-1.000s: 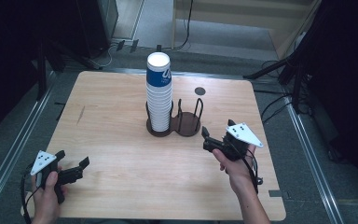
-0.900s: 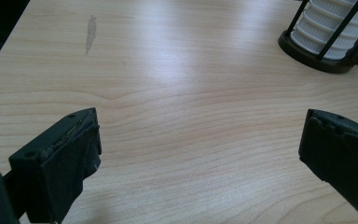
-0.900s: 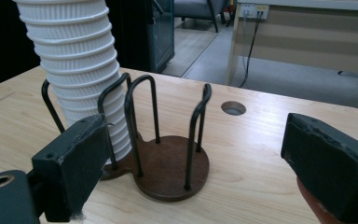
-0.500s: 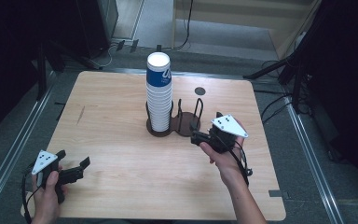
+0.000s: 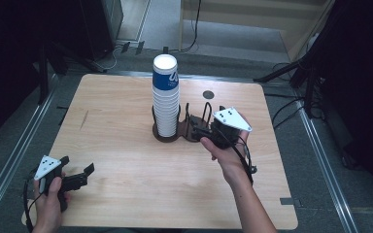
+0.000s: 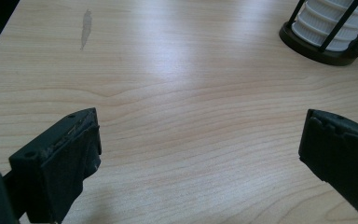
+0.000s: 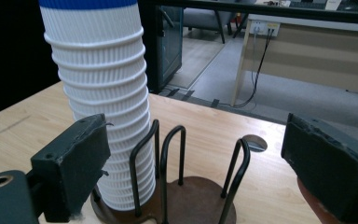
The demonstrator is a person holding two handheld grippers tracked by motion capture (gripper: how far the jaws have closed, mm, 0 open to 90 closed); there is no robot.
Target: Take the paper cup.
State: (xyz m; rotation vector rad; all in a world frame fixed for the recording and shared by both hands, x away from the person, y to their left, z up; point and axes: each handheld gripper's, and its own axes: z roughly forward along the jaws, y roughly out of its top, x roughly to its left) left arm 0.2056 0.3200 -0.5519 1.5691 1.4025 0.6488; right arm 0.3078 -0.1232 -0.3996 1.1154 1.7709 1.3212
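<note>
A tall stack of white ribbed paper cups (image 5: pixel 165 97), the top one banded blue, stands in the left ring of a dark wire cup holder (image 5: pixel 172 136) at mid-table. The holder's right ring (image 5: pixel 202 127) is empty. My right gripper (image 5: pixel 193 128) is open just to the right of this empty ring, jaws pointing left at it. In the right gripper view the cup stack (image 7: pixel 102 102) and the wire loops (image 7: pixel 182 172) rise ahead of the open right gripper (image 7: pixel 200 163), untouched. My left gripper (image 5: pixel 77 166) rests open near the front left corner, and the left gripper (image 6: pixel 200 158) has bare wood between its jaws.
A round dark grommet (image 5: pixel 208 94) sits in the wooden table (image 5: pixel 126 160) behind the holder. A dark streak (image 5: pixel 84 119) marks the left side. Stand legs and cables lie on the floor beyond the far edge and at the right.
My right gripper has moved left and slightly up, from the table's right side to the holder's empty ring. The left gripper has stayed put.
</note>
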